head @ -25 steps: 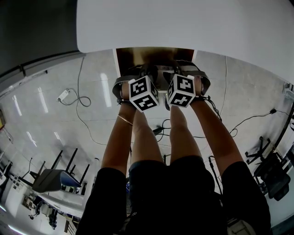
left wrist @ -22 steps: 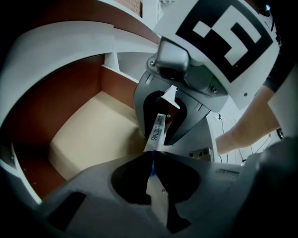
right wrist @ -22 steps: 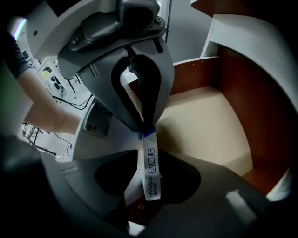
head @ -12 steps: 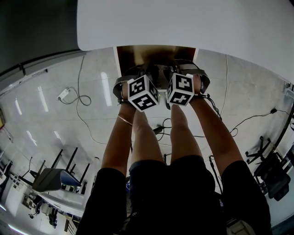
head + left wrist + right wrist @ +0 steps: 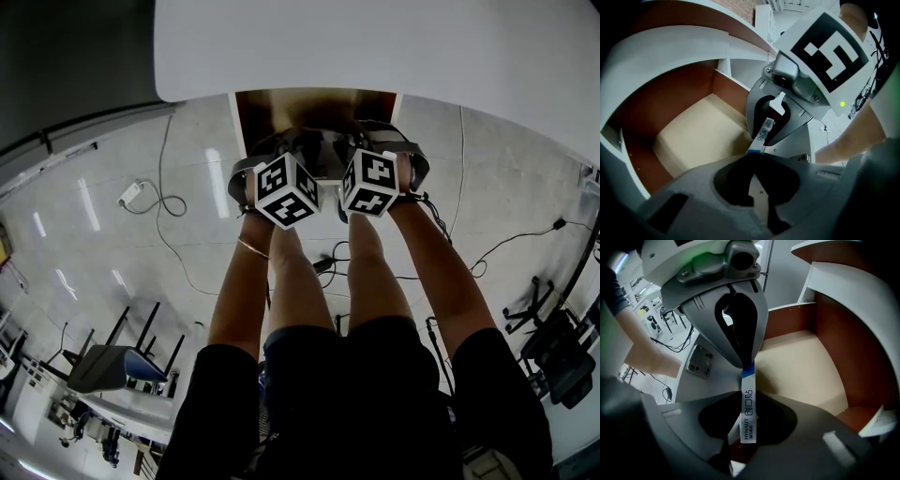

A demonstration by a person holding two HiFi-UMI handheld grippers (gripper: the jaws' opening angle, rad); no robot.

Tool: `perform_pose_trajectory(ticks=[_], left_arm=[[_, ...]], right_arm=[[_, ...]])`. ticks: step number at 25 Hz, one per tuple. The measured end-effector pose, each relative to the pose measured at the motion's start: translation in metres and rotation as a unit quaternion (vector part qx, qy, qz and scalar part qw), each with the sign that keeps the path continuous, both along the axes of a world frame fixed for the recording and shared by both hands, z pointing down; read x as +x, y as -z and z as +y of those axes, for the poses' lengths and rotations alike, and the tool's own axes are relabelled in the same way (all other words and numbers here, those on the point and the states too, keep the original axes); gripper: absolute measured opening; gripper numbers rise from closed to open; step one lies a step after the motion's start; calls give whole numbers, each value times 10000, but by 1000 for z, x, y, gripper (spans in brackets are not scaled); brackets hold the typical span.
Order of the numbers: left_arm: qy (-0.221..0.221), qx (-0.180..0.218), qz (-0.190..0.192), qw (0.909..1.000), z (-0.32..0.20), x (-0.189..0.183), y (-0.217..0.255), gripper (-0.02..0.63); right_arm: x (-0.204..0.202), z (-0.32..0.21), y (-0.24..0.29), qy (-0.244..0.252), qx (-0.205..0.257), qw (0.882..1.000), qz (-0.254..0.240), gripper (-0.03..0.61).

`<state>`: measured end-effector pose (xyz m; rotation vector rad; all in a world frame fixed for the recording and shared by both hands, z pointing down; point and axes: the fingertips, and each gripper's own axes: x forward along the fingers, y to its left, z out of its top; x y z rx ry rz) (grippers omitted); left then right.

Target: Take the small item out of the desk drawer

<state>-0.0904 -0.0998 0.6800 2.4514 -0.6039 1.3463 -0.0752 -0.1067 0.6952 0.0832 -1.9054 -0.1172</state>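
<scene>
Because the small item is a flat wrapped plaster strip (image 5: 748, 408), white with a blue end and dark print, we judge it nearly weightless, limp rather than stiff, and smooth enough to slide out of a lazy pinch, though hardly fragile. It hangs in the air between the two tools, above the cream floor of the open drawer (image 5: 806, 366), and touches none of it that we can see. The left gripper (image 5: 745, 363) has just been closing, and its jaws are pressed together on the blue end of the strip, the only firm hold we can make out. The right gripper (image 5: 761, 140) has also just been closing some way, yet its jaws stand apart, with the printed length of the strip between them and no pad plainly pressing on it. We would take a thing this thin across its flat faces, close to an end, with the pads fully together; a hold on the edges would only buckle it. Lifted by one end it will likely droop or swing, so we would carry it slowly, clear of the drawer's brown walls.
</scene>
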Motion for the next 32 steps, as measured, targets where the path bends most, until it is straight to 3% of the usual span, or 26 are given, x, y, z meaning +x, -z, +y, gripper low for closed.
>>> perform_pose_trajectory(ticks=[12, 17, 32], left_arm=[[449, 244, 158, 9986, -2, -6, 24, 0], [932, 301, 279, 9948, -5, -16, 37, 0], [1557, 451, 586, 9850, -11, -34, 73, 0]], right_arm=[[7, 2, 20, -448, -12, 9986, -291, 106], [10, 2, 28, -712, -85, 9966, -414, 106], [11, -7, 72, -1761, -227, 9776, -1131, 106]])
